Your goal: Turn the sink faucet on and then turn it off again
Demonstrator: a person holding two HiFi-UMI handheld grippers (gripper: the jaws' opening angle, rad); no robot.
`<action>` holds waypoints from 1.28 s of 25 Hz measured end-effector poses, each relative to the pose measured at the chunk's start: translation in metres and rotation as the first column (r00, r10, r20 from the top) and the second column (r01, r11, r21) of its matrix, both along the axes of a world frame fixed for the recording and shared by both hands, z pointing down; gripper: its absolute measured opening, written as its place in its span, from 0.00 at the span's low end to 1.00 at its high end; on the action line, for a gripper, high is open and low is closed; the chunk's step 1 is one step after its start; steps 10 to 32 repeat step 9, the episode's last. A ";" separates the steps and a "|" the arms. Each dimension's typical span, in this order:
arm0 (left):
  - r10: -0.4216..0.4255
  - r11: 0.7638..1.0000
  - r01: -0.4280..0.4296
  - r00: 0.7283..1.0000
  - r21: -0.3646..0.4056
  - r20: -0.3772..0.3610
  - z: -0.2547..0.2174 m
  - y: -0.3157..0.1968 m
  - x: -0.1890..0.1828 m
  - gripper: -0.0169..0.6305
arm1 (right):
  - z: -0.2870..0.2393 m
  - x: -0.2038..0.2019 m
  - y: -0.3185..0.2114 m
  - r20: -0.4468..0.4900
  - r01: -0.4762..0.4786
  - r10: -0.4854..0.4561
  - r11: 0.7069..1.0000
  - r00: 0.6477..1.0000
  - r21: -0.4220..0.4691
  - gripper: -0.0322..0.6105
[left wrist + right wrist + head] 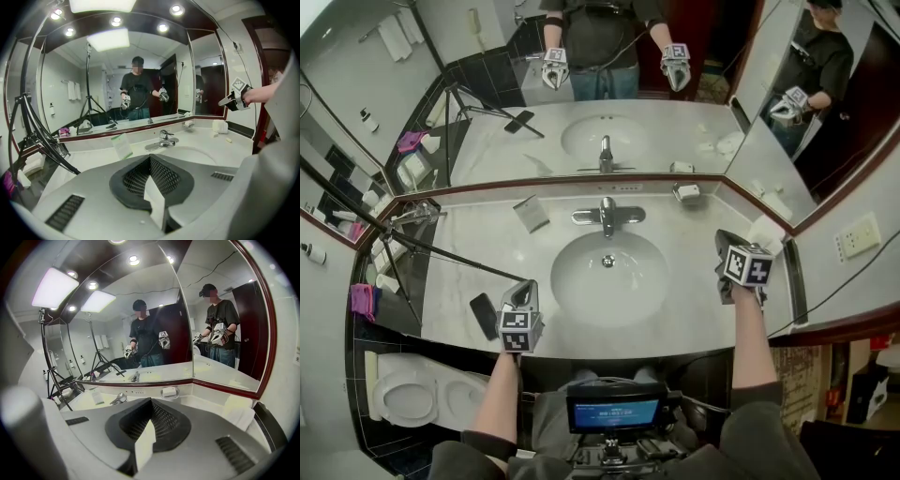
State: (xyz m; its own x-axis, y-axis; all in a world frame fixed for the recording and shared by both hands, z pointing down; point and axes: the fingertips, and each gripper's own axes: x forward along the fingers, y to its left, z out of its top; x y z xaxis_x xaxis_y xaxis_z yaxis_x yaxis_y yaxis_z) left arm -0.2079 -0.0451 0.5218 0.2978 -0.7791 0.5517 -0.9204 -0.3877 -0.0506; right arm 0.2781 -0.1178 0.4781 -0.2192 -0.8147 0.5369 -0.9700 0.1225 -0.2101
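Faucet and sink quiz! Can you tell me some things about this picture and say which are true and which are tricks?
1. The left tongs are shut and empty. True.
2. The right tongs grip the faucet. False: they are shut on nothing, over the counter right of the sink.
3. A black phone lies on the counter left of the sink. True.
4. The soap dish sits left of the faucet. False: it sits to the faucet's right, by the mirror.
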 end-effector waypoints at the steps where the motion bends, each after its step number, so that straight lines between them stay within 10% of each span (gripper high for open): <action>1: -0.001 1.000 0.001 1.000 0.000 0.000 0.000 0.001 0.000 0.03 | 0.000 -0.001 0.000 -0.001 0.002 -0.002 1.000 1.000 -0.001 0.05; 32: -0.003 1.000 0.003 1.000 -0.002 0.001 -0.002 0.003 -0.004 0.03 | -0.001 -0.012 -0.001 0.013 0.019 -0.019 1.000 1.000 -0.004 0.06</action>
